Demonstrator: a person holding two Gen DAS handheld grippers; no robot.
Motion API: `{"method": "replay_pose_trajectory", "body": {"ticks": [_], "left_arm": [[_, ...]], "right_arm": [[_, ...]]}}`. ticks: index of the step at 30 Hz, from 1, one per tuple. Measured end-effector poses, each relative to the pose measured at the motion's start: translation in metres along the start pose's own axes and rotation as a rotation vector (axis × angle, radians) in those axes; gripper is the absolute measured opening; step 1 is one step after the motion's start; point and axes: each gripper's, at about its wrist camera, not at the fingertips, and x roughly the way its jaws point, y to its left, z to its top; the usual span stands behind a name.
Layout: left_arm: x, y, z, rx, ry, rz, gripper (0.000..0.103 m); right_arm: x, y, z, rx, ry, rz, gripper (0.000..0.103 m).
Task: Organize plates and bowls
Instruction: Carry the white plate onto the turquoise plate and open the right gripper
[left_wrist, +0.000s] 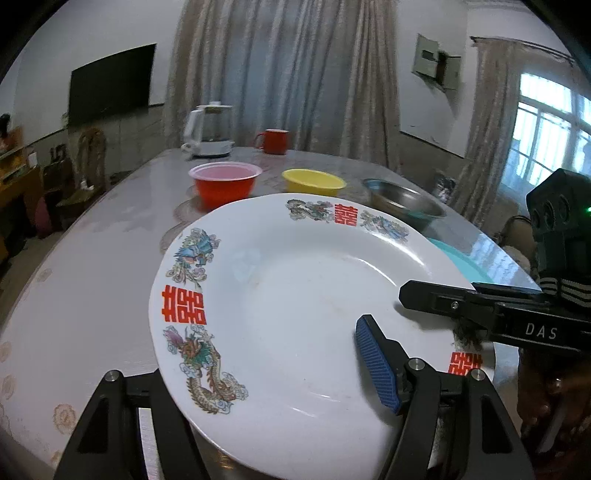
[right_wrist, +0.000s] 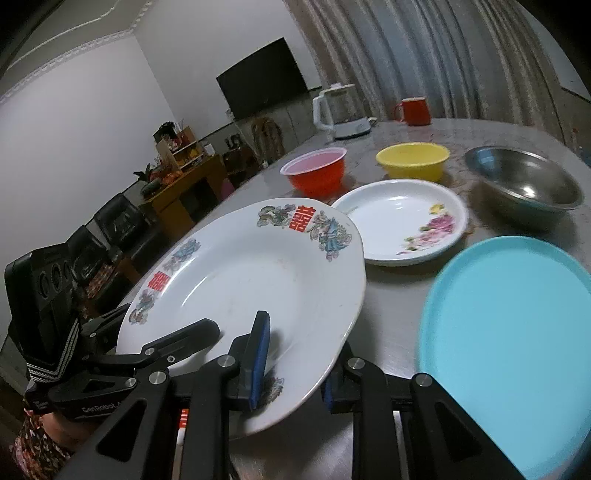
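Observation:
A large white plate (left_wrist: 295, 295) with dragons and red characters hangs tilted above the table, held by both grippers. My left gripper (left_wrist: 273, 354) is shut on its near rim: the blue pad (left_wrist: 376, 365) lies on top and the other finger is hidden underneath. My right gripper (right_wrist: 299, 332) is shut on the same plate (right_wrist: 258, 266), one pad above the rim and one below. Further back stand a red bowl (right_wrist: 317, 173), a yellow bowl (right_wrist: 413, 160) and a steel bowl (right_wrist: 524, 184). A floral white plate (right_wrist: 402, 221) and a teal plate (right_wrist: 509, 332) lie flat.
A white kettle (right_wrist: 340, 110) and a red mug (right_wrist: 415, 110) stand at the far end of the marbled table (right_wrist: 391, 314). Chairs, a wooden shelf and a wall television lie beyond the left edge. Curtains hang behind.

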Motion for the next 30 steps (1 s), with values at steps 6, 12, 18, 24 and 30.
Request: {"method": "replay_pose_trajectory", "body": {"ticks": [6, 12, 18, 24, 30], "left_arm": [[0.005, -0.035, 0.006, 0.058, 0.015, -0.071, 0.071], [0.022, -0.069, 0.01, 0.101, 0.045, -0.149, 0.071], [0.047, -0.097, 0.016, 0.124, 0.099, -0.213, 0.071], [0.066, -0.122, 0.023, 0.142, 0.151, -0.251, 0.071], [0.093, -0.14, 0.029, 0.132, 0.216, -0.275, 0.071]], "right_arm": [[-0.04, -0.018, -0.01, 0.029, -0.034, -0.045, 0.022], [-0.07, -0.042, -0.018, 0.08, -0.052, -0.107, 0.022], [-0.089, -0.071, -0.026, 0.135, -0.056, -0.167, 0.022], [-0.101, -0.097, -0.027, 0.189, -0.07, -0.209, 0.022], [-0.101, -0.124, -0.024, 0.23, -0.066, -0.248, 0.022]]}}
